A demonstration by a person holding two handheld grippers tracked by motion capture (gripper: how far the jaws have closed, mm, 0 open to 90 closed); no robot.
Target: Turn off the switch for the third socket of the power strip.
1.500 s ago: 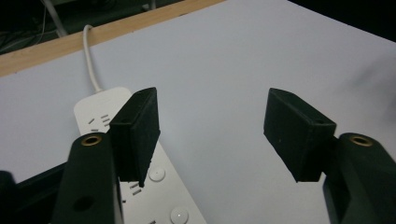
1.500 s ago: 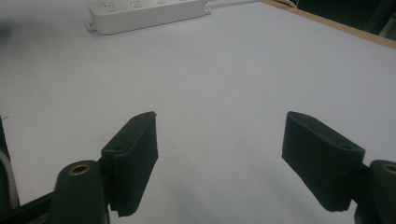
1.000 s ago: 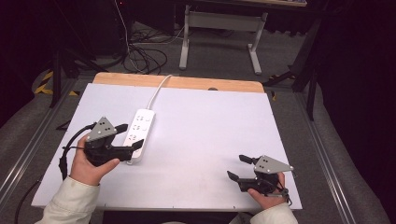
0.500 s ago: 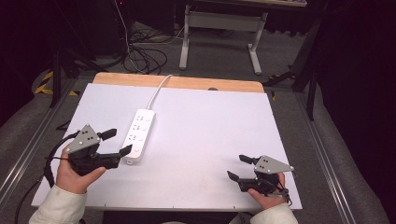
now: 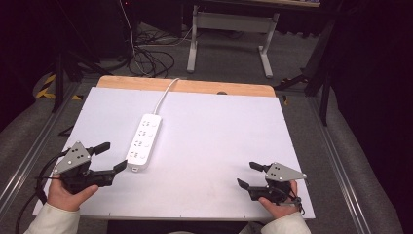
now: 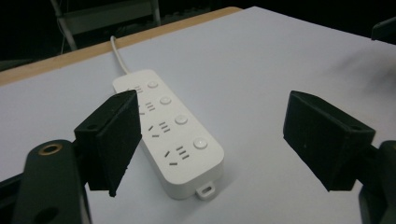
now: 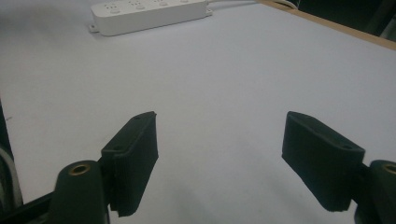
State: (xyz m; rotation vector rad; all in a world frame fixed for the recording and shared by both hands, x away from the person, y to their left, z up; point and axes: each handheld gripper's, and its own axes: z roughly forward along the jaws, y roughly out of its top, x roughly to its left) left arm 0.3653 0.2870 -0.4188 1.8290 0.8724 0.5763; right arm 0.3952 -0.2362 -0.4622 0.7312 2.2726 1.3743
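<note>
Here the white worktop (image 5: 209, 131) lies mostly bare, with a strip of bare wood along its far edge. The one thing on it is a white power strip (image 5: 143, 142), lying left of the middle, its long side running from near to far and its white cord (image 5: 165, 95) leading off over the far wooden edge. From the left gripper view it shows four rows of sockets, each with a round button, and a small mounting tab at its near end.

The left gripper (image 5: 109, 158) is held in the person's left hand (image 5: 68, 192) at the near left corner, close to the left and near edges. Its fingers (image 6: 112, 142) stand wide apart with nothing between them, and point toward the near end of the power strip, which lies just beside the nearer fingertip without touching it.

The right gripper (image 5: 249, 174) sits in the right hand (image 5: 277, 207) at the near right corner, close to the near edge. Its fingers (image 7: 135, 161) are also wide apart and hold nothing, pointing left across the surface. Between it and the power strip lies a broad open stretch of white surface, and the whole right half and far side are free.

Beyond the far edge, on the dark floor, stand the legs of a white frame (image 5: 229, 36) and a tangle of black cables (image 5: 153, 56).
</note>
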